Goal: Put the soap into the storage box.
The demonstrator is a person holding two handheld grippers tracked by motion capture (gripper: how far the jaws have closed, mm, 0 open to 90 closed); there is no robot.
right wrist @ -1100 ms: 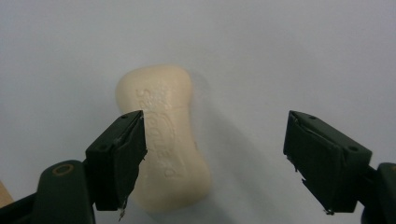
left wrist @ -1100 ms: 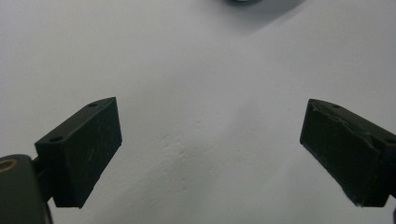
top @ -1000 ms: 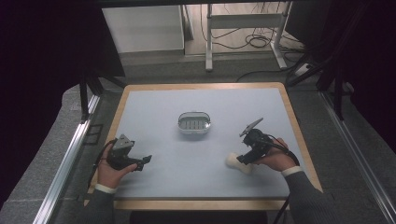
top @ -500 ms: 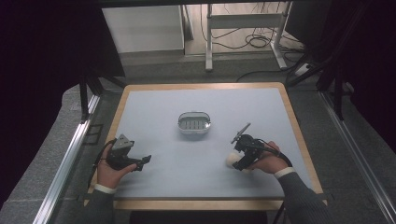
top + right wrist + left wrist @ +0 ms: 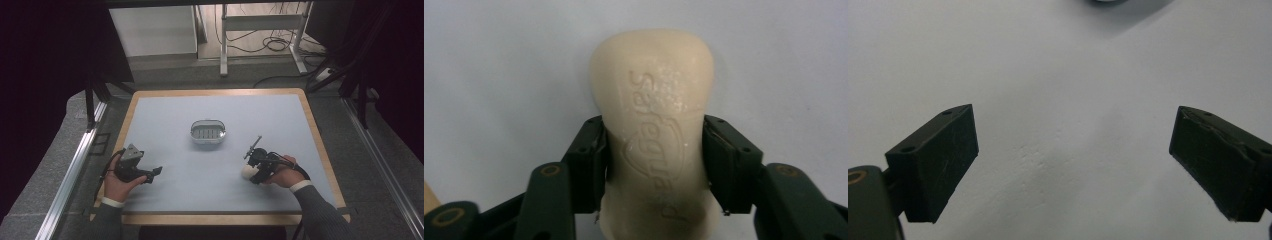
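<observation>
Looking down from the high view: the table (image 5: 165, 120) carried a pale blue-grey mat inside a wooden rim.
Soap dish, high view: a small oval metal dish (image 5: 208, 133) with a slotted floor sat near the middle of the mat, well apart from both hands.
Left gripper, high view: the left gripper (image 5: 150, 174) rested in the person's left hand (image 5: 119, 176) near the front left of the mat, with bare mat at its tips.
Right gripper, high view: the right gripper (image 5: 250, 172) sat low at the front right in the right hand (image 5: 281, 172), tips at the cream soap bar (image 5: 248, 171), which lay on the mat in front of and to the right of the dish.
Left gripper view: both black jaws stood wide apart, holding nothing; the left gripper (image 5: 1073, 165) looked at bare mat, with the dish's edge (image 5: 1105, 1) just cut off at the top.
Right gripper view: the jaws had just been closing, and the right gripper (image 5: 655, 162) now clamped the soap bar (image 5: 654, 115) across its narrow waist, both pads (image 5: 594, 162) pressed against its sides.
Soap, right gripper view: embossed lettering faced up; the rounded far end stuck out beyond the jaws over the mat.
</observation>
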